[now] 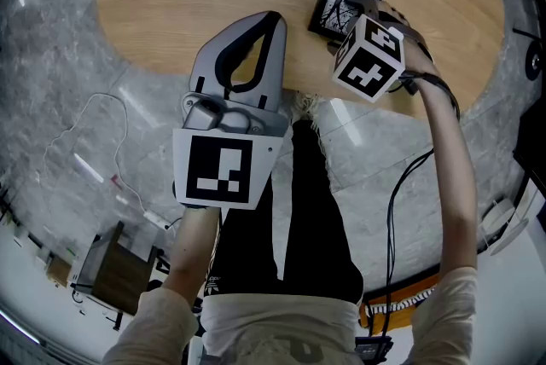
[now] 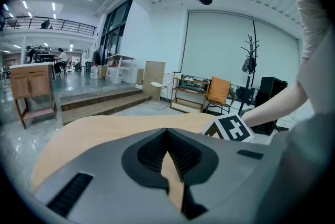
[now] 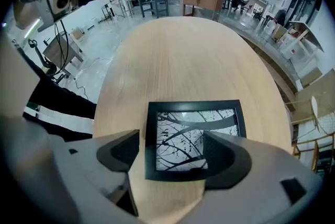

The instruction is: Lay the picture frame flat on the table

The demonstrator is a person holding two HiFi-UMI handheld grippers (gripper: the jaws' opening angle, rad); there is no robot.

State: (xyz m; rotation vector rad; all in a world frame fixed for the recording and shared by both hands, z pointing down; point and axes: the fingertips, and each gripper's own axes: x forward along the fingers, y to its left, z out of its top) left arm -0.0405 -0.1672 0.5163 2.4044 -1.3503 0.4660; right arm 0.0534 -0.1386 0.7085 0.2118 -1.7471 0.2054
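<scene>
Right gripper (image 3: 171, 140) jaws spread apart, clamping nothing, poised over the near edge of the black picture frame (image 3: 194, 121), which lies flat and face up on the oval wooden table (image 3: 193, 50) just beneath and ahead; left gripper (image 2: 167, 133) off to its left, jaws tip to tip, empty.

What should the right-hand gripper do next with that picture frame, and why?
Probably lift the right gripper straight up and away. The picture frame already seems to lie flat on the table, picture side up. The jaws stand apart over its near edge without clamping it, so nothing looks left to hold. The left gripper is shut and empty.
</scene>
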